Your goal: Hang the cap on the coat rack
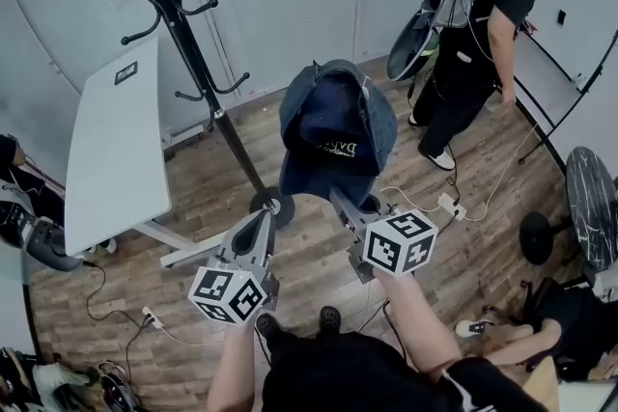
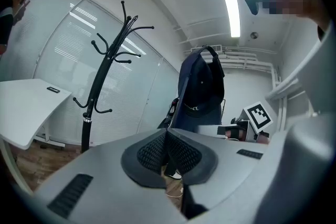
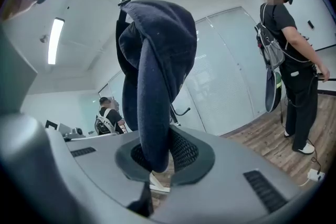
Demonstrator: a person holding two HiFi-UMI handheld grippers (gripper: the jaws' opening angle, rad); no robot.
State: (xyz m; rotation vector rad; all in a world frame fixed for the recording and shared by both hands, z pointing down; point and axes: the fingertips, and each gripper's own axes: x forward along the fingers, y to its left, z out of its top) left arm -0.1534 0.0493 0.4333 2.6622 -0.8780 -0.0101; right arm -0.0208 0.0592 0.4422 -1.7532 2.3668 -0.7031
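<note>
The right claw [image 3: 157,157] is clamped narrow on a fold of the dark blue cap [image 3: 157,60]. The fabric rises from between its pads and swells into the crown above them, held up in the air. From the head view the cap sits just past the tips of this claw, over the wooden floor [image 1: 483,236], with pale lettering showing on its lower part. The left claw [image 2: 167,150] has its jaws brought together with nothing between them. It hangs just to the left of the right claw, a little lower, and is apart from the cap, which shows ahead of it and slightly to its right. The black coat rack [image 1: 183,24] stands ahead and to the left of both claws, well apart from the cap, with its curved hooks spreading from the pole. A white desk [image 1: 116,145] with a tilted top lies to the left of the left claw, just beside the rack's pole. A person [image 1: 483,24] in black clothes stands ahead and to the right of the right claw.
</note>
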